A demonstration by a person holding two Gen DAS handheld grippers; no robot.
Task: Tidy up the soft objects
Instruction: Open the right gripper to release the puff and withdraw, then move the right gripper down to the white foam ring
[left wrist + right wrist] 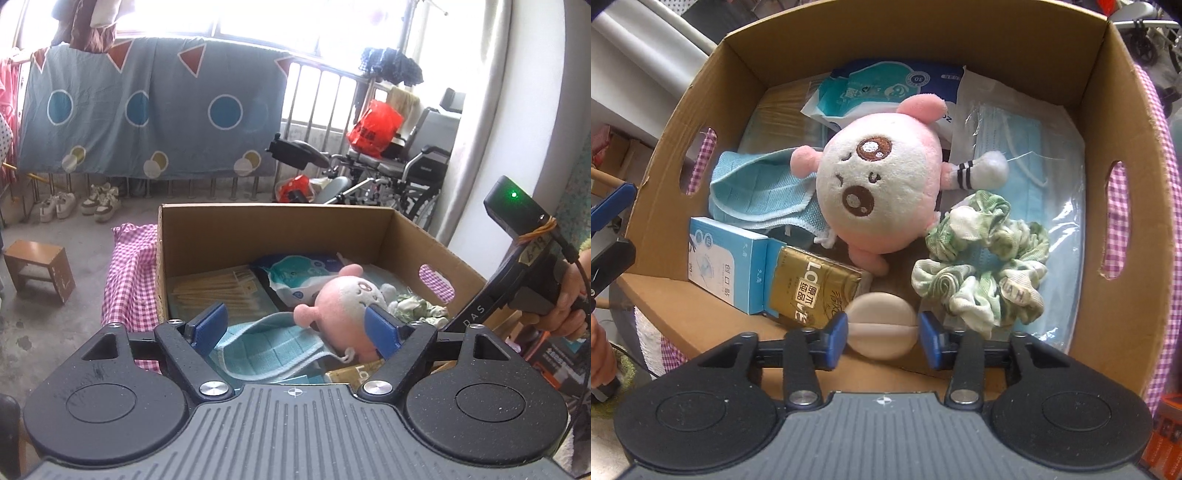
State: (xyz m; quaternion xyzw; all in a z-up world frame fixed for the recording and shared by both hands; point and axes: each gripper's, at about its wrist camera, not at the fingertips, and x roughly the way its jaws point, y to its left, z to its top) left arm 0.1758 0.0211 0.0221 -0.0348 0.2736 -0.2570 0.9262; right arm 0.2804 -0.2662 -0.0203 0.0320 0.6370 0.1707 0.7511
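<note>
Pink and cream plush toy (882,188) at frame centre; green-and-white tie-dye scrunchie (982,273) lower right; pale blue cloth (757,188) at left; brown cardboard box (1115,96); pink-and-white gingham cloth (129,280) at left.

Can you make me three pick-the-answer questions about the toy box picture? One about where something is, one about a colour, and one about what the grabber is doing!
1. Where does the plush toy lie?
A. Inside the cardboard box
B. On the floor
C. On the wooden stool

2. What colour is the scrunchie?
A. Red and black
B. Green and white
C. Purple

3. How are the right hand-held gripper's jaws?
A. Shut tight with nothing between them
B. Clamped on the plush toy
C. Apart, with the round beige puff between them

Answers:
1. A, the box walls surround the toy.
2. B, its ruffled fabric is green and white.
3. C, both blue pads stand beside the puff's edges.
</note>
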